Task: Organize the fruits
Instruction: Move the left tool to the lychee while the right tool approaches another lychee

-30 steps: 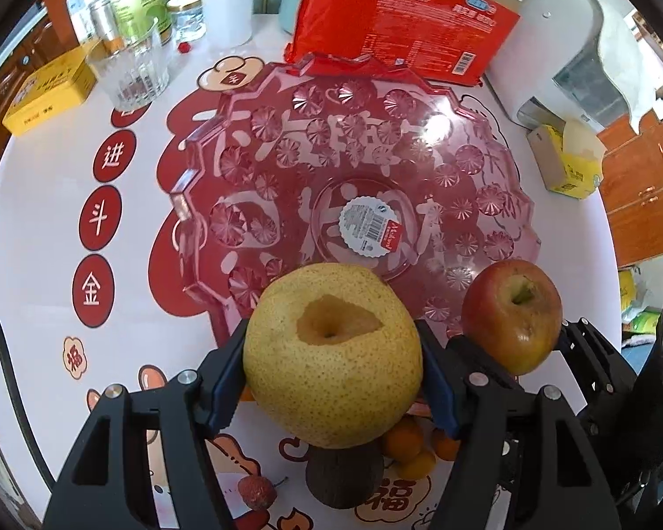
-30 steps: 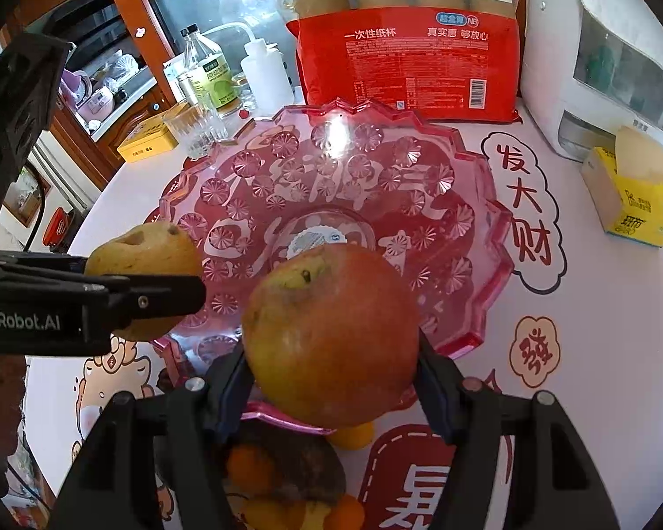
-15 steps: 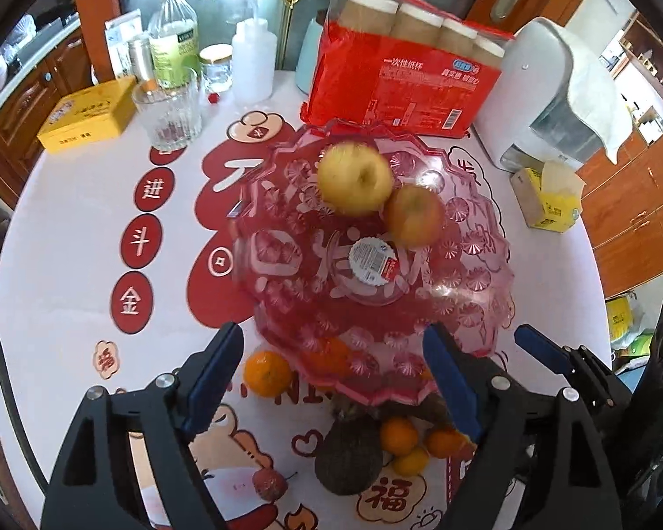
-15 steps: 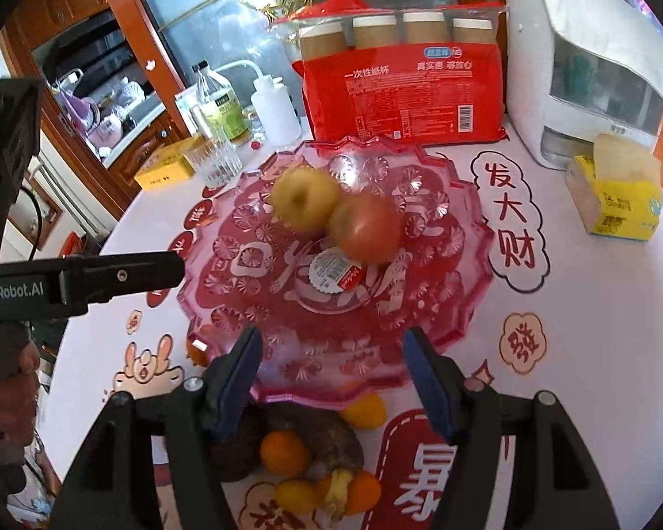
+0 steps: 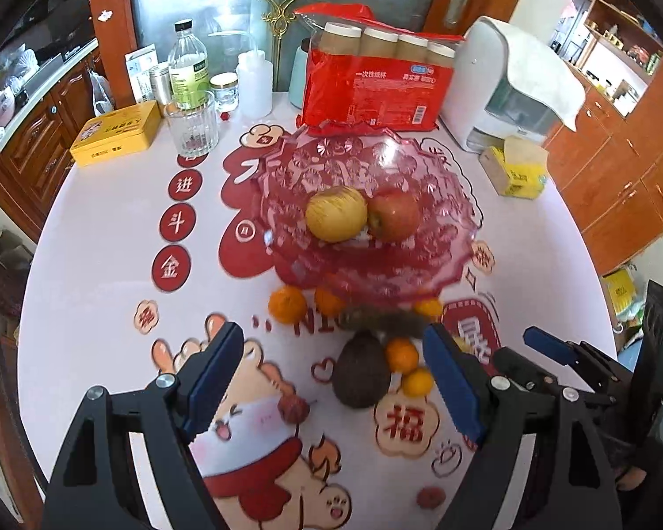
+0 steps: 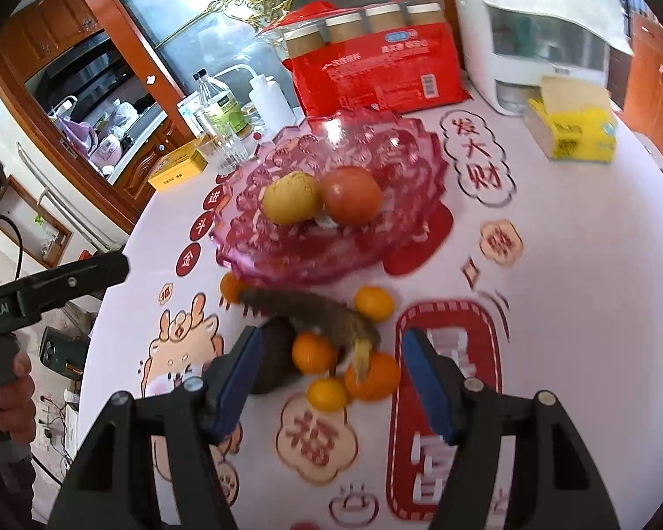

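Observation:
A pink glass bowl holds a yellow pear and a red apple, side by side and touching. On the table in front of it lie several tangerines, a dark avocado, a browned banana and a lychee. My left gripper hangs open and empty above these fruits. My right gripper is open and empty beside it, over the tangerines.
Behind the bowl stand a red pack of paper cups, a white appliance, a glass tumbler, bottles and a yellow tin. A yellow tissue box sits to the right. Another lychee lies near the front.
Both grippers let go of their fruit: the pear and the apple now rest in the bowl. Both grippers opened, then pulled back and up from the bowl.

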`<state>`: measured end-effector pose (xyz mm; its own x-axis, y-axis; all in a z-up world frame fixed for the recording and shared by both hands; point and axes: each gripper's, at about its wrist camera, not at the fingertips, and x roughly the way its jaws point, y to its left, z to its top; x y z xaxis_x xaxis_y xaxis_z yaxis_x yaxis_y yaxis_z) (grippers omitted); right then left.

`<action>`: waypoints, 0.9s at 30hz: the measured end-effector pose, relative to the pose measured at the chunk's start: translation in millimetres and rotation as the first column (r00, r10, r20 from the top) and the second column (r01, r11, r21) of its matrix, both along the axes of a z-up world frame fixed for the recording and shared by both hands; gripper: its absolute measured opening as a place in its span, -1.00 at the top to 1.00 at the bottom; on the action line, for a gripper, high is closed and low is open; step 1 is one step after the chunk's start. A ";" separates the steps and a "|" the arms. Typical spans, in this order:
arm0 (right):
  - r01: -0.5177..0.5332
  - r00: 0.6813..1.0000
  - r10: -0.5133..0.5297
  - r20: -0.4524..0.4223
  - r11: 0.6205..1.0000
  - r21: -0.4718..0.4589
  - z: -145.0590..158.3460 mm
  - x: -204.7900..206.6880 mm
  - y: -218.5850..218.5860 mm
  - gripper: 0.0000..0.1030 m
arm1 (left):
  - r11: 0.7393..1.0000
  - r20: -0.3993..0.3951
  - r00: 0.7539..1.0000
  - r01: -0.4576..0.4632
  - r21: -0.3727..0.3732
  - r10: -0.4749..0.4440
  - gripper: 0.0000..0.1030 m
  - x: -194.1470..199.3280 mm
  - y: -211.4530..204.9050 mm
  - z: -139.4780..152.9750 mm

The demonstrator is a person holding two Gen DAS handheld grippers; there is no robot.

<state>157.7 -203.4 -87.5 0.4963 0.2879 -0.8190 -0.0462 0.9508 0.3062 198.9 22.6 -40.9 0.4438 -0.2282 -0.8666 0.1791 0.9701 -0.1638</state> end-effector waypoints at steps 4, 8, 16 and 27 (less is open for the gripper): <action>0.039 0.999 -0.039 0.006 0.999 0.015 0.2 -29.3 -3.3 -0.29 | 1.000 -0.008 1.000 0.017 -0.010 -0.017 -0.60 -21.8 11.1 -1.1; 0.088 0.996 -0.088 0.014 0.996 0.017 1.0 -58.1 0.2 -0.29 | 0.999 -0.025 0.999 0.044 0.000 -0.044 -0.60 -37.9 21.8 -7.7; 0.187 0.982 -0.188 0.026 0.982 0.030 0.5 -104.7 14.1 -0.29 | 0.994 -0.047 0.994 0.103 0.024 -0.101 -0.60 -57.8 44.1 -19.8; 0.325 0.946 -0.326 0.005 0.946 0.010 -20.8 -154.1 32.3 -0.29 | 0.967 -0.052 0.968 0.248 0.054 -0.245 -0.60 -65.3 55.1 -39.5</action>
<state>3.6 -171.1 -108.3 0.5693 0.1168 -0.8138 0.2634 0.9118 0.3151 133.6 77.7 -80.5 0.3411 -0.2729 -0.8995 0.4079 0.9051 -0.1199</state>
